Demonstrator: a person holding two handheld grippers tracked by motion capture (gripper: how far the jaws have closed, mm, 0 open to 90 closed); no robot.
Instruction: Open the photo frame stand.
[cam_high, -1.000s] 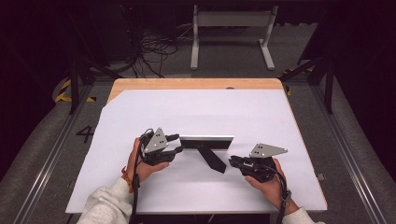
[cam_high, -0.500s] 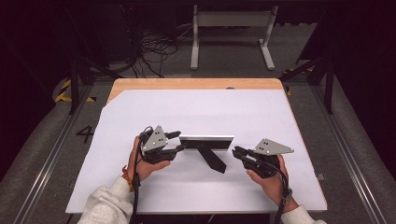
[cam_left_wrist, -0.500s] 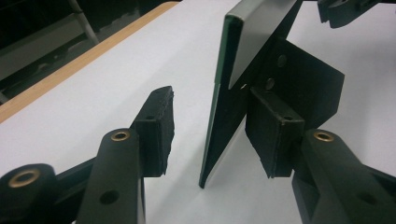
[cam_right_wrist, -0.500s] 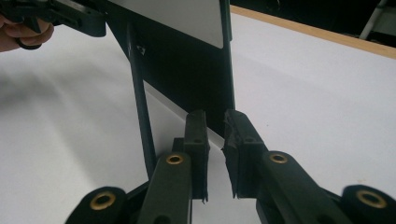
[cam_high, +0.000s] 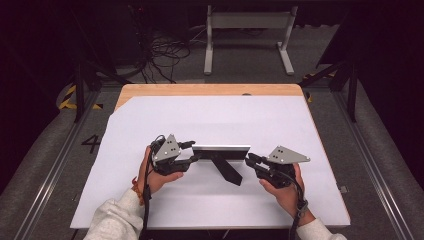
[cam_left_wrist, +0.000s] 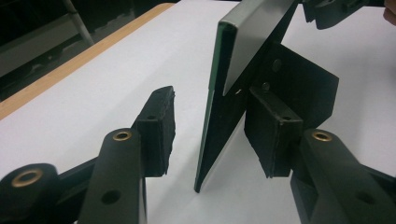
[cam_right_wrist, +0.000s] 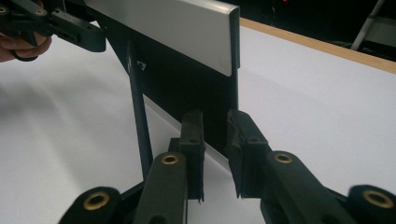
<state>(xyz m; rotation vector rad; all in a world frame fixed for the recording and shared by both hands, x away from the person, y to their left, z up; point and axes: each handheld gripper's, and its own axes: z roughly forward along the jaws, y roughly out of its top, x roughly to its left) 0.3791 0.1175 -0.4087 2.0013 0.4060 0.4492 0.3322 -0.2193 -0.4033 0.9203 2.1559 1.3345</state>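
Note:
A silver-edged picture frame (cam_high: 220, 149) stands upright on the white sheet, propped by its black back leg (cam_high: 229, 171). My left gripper (cam_high: 193, 151) is open and straddles the frame's left end. In the left gripper view the frame's edge (cam_left_wrist: 212, 116) rises between the two pads (cam_left_wrist: 158, 126) of my left gripper (cam_left_wrist: 212, 112), with a gap on each side. My right gripper (cam_high: 249, 159) points at the frame's right end, open with a narrow gap. In the right gripper view my right gripper (cam_right_wrist: 215, 122) has its tips just short of the frame's corner edge (cam_right_wrist: 235, 56).
The white sheet (cam_high: 215, 115) covers most of the table, leaving a wooden strip (cam_high: 210, 90) along the far edge. Beyond the table lie floor cables (cam_high: 160, 55) and a grey metal stand (cam_high: 247, 35). Rails run along both sides.
My right gripper has moved slightly away from me, up to the frame's right end. The left gripper and the frame have stayed put.

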